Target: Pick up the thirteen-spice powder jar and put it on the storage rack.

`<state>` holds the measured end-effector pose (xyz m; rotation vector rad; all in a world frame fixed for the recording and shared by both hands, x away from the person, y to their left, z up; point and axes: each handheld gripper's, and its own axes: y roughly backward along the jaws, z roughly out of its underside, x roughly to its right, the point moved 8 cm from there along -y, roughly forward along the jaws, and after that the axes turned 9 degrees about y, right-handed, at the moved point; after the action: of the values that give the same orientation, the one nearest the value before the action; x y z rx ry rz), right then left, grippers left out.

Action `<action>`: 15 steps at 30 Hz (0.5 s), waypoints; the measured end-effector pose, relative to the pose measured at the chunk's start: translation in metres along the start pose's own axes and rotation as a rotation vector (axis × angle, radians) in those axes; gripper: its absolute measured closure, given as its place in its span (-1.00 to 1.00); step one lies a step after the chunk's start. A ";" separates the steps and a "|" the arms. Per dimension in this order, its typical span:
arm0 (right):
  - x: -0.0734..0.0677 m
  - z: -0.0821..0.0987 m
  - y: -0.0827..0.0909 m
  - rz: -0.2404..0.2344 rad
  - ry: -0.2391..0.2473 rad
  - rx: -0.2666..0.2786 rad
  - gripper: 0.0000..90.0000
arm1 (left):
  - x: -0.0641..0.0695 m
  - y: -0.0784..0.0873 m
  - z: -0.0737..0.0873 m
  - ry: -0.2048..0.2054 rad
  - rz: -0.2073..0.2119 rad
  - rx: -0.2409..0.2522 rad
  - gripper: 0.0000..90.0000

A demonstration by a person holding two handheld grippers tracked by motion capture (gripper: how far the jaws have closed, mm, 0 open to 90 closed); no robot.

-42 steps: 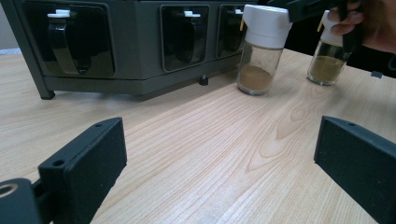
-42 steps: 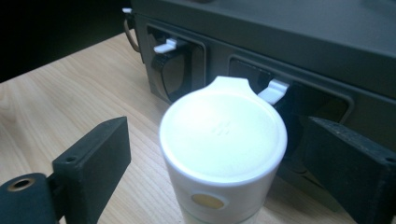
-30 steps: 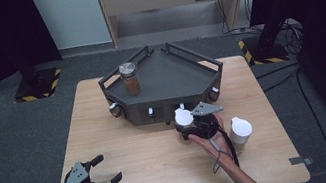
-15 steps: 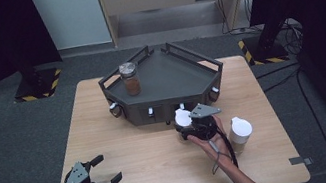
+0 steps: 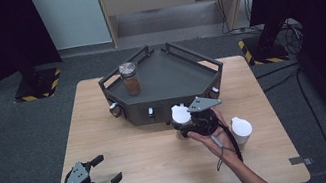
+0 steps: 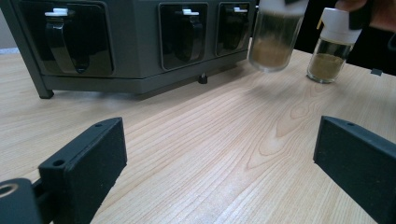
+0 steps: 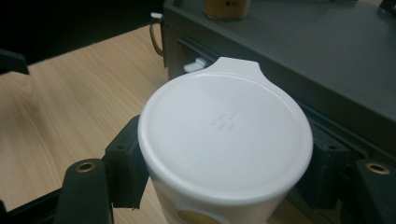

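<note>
Jaws of your right gripper [image 5: 185, 129] pinch the upright white-lidded jar [image 7: 225, 140] just in front of the grey rack [image 5: 168, 73], whose tray lies directly ahead, while your left gripper [image 5: 104, 170] rests spread and empty, well apart.

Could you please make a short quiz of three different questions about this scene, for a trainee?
1. True or false: the left gripper holds a jar.
2. What does the right gripper hold? A) white-lidded spice jar B) spoon C) cloth
3. Fill in: the brown-filled jar stands on the dark ____.

Key:
1. False; its jaws are open above the wooden table.
2. A; a second white-lidded jar stands on the table beside that hand.
3. tray; it is the dark tray at the table's far side.
</note>
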<state>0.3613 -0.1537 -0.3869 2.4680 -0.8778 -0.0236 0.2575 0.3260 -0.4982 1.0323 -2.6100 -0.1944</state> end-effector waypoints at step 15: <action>0.017 -0.065 0.012 -0.080 -0.008 -0.001 -0.32 | 0.000 0.000 0.000 0.000 0.001 -0.004 -0.97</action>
<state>0.3792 -0.1416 -0.3224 2.5022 -0.7817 -0.0613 0.2576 0.3260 -0.4981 1.0299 -2.6087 -0.1987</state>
